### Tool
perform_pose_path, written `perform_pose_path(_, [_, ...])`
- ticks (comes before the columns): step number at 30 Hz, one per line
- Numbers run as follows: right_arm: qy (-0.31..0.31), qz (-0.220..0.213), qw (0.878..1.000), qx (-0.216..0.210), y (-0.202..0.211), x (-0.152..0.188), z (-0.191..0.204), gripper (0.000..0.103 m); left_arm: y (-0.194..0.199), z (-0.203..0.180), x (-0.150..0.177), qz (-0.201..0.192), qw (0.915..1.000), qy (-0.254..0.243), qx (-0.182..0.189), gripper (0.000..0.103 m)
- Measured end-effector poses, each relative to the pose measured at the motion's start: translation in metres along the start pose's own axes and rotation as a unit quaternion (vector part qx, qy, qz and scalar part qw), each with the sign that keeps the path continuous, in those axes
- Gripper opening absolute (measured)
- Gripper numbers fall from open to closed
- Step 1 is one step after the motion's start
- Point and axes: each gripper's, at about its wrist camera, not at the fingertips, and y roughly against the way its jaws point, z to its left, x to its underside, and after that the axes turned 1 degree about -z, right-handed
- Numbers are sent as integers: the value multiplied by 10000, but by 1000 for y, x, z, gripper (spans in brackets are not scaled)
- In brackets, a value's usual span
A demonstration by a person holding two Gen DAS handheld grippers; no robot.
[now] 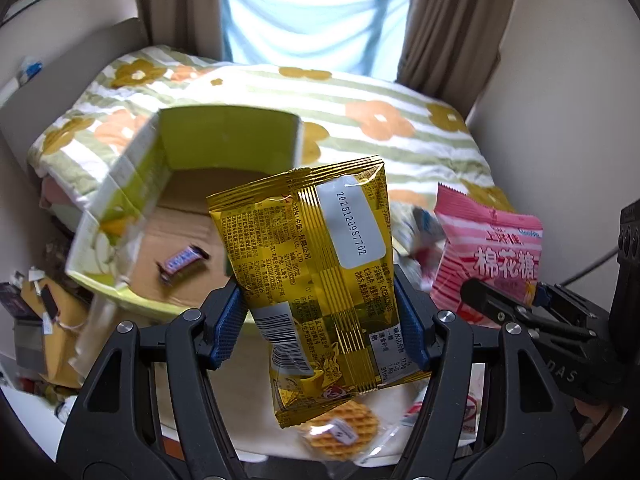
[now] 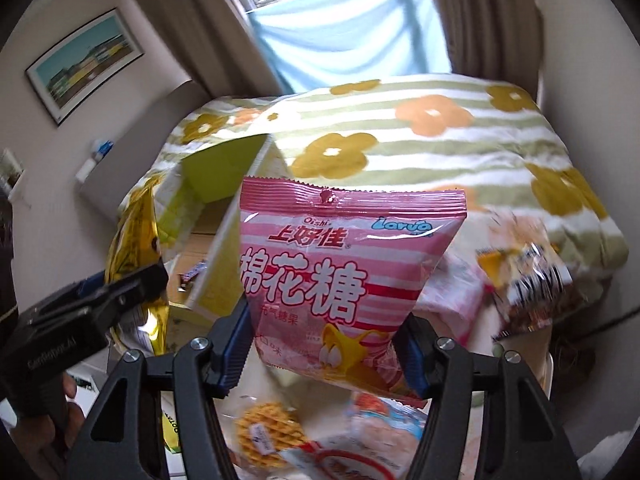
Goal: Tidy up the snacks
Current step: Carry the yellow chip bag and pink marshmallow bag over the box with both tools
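Green box (image 1: 224, 140) on floral bed (image 1: 400, 120)

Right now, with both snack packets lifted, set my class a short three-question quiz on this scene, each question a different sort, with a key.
1. True or false: the left gripper holds the gold packet.
2. What does the right gripper hold? A) waffle B) pink marshmallow packet C) candy bar
3. Fill in: a small candy bar lies inside the green ____.

Key: 1 true; 2 B; 3 box.
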Motion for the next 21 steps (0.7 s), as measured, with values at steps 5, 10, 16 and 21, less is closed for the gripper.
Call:
perform_pose_path(5, [245, -93, 9996, -138, -15, -25, 42, 59, 4, 47, -31, -107, 9998, 155, -55, 63])
perform_pose_path(10, [343, -134, 9990, -252, -44, -57, 86, 59, -8, 101, -60, 16, 9998, 147, -103, 63])
perform_pose_path(16, [333, -23, 9991, -273, -92, -86, 133, 59, -50, 157, -78, 470, 9988, -7, -96, 63])
perform_pose_path(21, [186, 148, 9996, -154, -131, -99, 151, 59, -102, 189, -79, 1001, 9947, -223, -79, 63])
